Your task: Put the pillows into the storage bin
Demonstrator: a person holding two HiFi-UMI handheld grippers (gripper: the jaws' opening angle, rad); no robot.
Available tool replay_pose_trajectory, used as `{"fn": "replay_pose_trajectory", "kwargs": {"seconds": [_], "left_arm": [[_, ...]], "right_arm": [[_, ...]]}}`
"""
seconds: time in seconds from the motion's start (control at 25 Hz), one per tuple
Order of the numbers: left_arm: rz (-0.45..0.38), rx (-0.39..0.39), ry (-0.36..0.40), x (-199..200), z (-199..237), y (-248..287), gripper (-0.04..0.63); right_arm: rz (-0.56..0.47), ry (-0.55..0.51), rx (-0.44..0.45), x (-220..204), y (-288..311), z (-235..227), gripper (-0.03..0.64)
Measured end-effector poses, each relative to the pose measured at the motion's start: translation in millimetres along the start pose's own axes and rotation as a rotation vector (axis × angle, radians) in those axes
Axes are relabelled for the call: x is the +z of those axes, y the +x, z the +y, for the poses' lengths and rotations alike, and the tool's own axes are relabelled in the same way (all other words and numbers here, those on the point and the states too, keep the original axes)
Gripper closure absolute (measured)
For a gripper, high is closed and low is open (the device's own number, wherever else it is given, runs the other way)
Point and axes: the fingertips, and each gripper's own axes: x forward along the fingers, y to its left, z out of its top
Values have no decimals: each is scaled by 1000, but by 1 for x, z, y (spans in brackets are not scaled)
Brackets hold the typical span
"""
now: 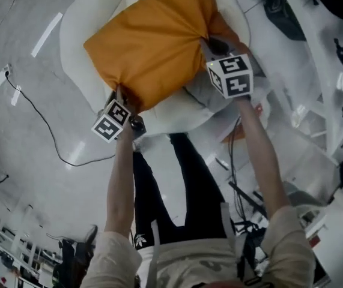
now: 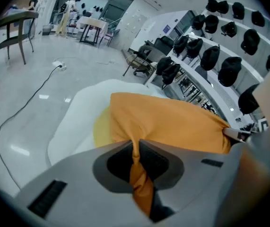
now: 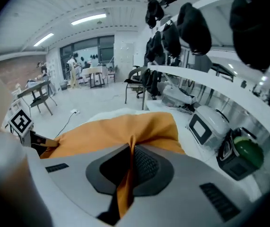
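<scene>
The left claw is pressed together on a thin twist of fabric at one corner of the orange pillow. The right claw pinches a fold at the opposite corner in the same way. In each gripper view only a narrow strip of cloth runs between the pads, with none of the filling. The pillow hangs stretched between the two claws in front of the person, above a white rounded form. I cannot tell whether that form is the storage bin, and I can make out no other bin.

The main risk, as I judge it, lies in those shallow grips. The pillow's weight pulls on smooth cover cloth, which could slide out of the pads. If one corner lets go, the pillow would swing down from the other claw and might fall to the floor. Spreading the hands would tighten the fabric and drag it free, while bringing them together would let the middle sag and catch on the white form.

On the floor further out lies a cable, where a dropped pillow could land. A white appliance stands off to the right, and a wide swing could brush it. The shelves of black caps look too far away to matter.
</scene>
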Motion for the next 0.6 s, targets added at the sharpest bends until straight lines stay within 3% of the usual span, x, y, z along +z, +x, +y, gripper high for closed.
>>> {"fn": "replay_pose_trajectory", "kwargs": {"seconds": [0.2, 0.36, 0.6], "left_arm": [[-23, -125, 198, 46, -3, -56, 560], [-65, -250, 397, 81, -42, -90, 560], [-123, -374, 592, 42, -124, -119, 560]], "right_arm": [[-98, 203, -144, -9, -83, 32, 601], [-198, 368, -277, -23, -152, 44, 601], [-290, 496, -436, -89, -255, 24, 601]]}}
